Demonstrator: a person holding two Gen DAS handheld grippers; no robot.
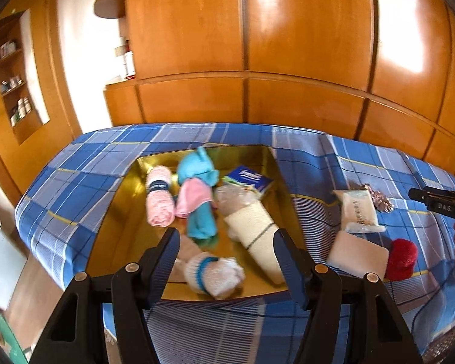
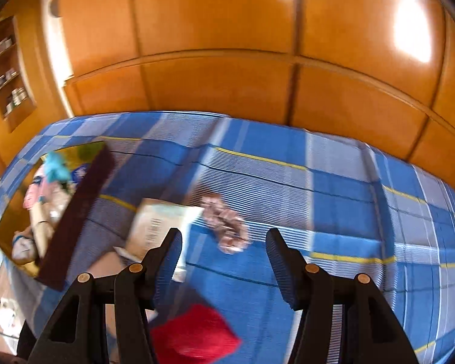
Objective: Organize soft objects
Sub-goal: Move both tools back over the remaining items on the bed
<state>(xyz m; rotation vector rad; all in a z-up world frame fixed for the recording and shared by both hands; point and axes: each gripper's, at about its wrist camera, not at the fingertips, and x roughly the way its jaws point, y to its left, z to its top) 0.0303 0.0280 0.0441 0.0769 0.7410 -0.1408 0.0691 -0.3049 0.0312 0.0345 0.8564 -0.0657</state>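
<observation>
L gripper (image 1: 226,247) hovers over the gold box (image 1: 121,212) on the bed (image 1: 318,157), fingers wide apart, nothing between them. R gripper (image 2: 223,248) is over bare blue plaid bedspread, fingers also wide apart, holding nothing; right view is motion-blurred.

In the box:
- pink towel roll (image 1: 159,195) w/ dark band, left side
- teal cloth (image 1: 198,179) mid, w/ a pink cloth (image 1: 194,200) lying over it
- blue tissue pack (image 1: 248,179) at far right corner
- cream roll (image 1: 257,233) w/ dark stripe along the right wall, crinkly clear wrap at its far end
- white sock bundle (image 1: 215,274) w/ blue band, near edge, just below the L fingers

Outside the box, on the bed to its right:
- white packet (image 1: 359,212), printed text, lying flat
- shiny crumpled wrapper (image 1: 377,198) touching the packet's far side
- pale pad (image 1: 358,253) just beside the box wall
- red item (image 1: 402,259) touching the pad's right side; in right view it sits near the R gripper's left finger (image 2: 194,336)

Wood wardrobe (image 1: 288,45) behind the bed. R gripper body shows at the right edge of the left view.
</observation>
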